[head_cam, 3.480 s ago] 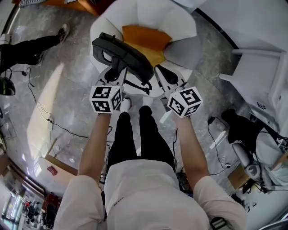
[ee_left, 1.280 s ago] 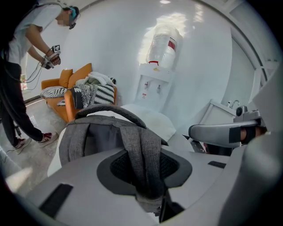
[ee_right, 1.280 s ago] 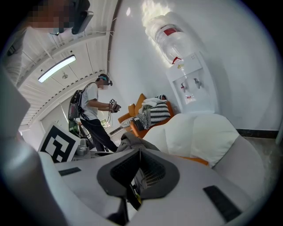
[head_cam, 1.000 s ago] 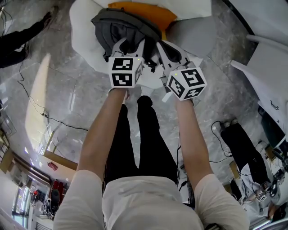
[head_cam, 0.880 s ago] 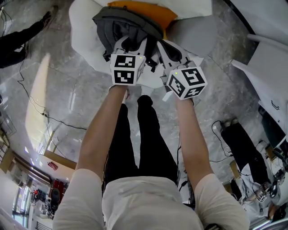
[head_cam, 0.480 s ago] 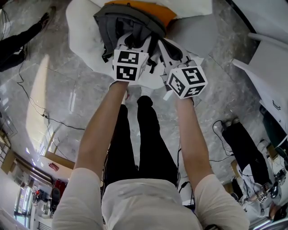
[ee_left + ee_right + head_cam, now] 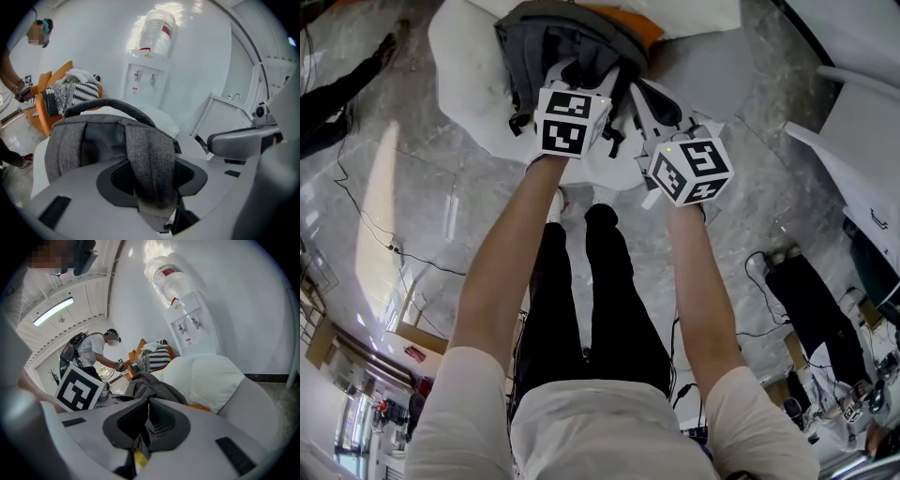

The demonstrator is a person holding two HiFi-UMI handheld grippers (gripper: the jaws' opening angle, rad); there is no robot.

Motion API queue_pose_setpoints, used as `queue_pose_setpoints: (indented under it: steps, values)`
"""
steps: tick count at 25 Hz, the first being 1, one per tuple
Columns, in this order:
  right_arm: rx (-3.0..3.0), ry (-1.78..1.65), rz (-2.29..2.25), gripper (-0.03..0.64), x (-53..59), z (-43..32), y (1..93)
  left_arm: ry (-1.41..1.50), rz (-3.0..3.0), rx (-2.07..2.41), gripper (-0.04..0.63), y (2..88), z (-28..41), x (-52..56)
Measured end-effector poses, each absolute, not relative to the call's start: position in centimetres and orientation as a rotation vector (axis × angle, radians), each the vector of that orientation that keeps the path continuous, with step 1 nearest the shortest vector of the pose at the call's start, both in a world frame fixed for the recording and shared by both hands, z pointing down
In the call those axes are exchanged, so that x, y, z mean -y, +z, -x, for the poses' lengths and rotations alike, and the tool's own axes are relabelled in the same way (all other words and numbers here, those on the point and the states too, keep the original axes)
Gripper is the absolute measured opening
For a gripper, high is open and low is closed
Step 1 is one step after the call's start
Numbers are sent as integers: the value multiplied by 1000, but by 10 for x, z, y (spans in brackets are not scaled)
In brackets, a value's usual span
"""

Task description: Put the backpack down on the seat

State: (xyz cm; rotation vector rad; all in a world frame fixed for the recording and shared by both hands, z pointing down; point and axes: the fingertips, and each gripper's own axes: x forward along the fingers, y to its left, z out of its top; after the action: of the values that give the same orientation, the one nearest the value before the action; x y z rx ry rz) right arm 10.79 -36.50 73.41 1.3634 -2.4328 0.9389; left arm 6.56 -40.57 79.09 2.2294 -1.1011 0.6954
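The grey backpack (image 7: 553, 37) rests on the white armchair's seat (image 7: 469, 80), in front of an orange cushion (image 7: 639, 26). My left gripper (image 7: 581, 77) reaches over the pack. In the left gripper view its jaws (image 7: 152, 165) are opening, and a grey shoulder strap (image 7: 150, 154) lies loosely between the pads. My right gripper (image 7: 644, 103) stays lower and to the right. It is shut on a thin dark strap (image 7: 146, 427) of the backpack (image 7: 150, 385), and a yellow tag shows below it.
A water dispenser (image 7: 152, 61) stands against the wall behind the chair. An orange chair with striped cloth (image 7: 70, 93) and a person (image 7: 93, 352) are to the left. Cables (image 7: 375, 225) trail on the marble floor, and white furniture (image 7: 862, 141) is at the right.
The backpack went from hanging before the chair to resting on the seat. In the last second my left gripper moved forward over it. The right gripper barely moved.
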Motion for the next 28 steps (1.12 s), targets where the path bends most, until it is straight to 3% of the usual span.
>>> queue_pose_setpoints:
  steps: [28]
  values:
    - [2381,950,-1480,26,366,-123,769,715,-2274,1059,225,824,-93,453]
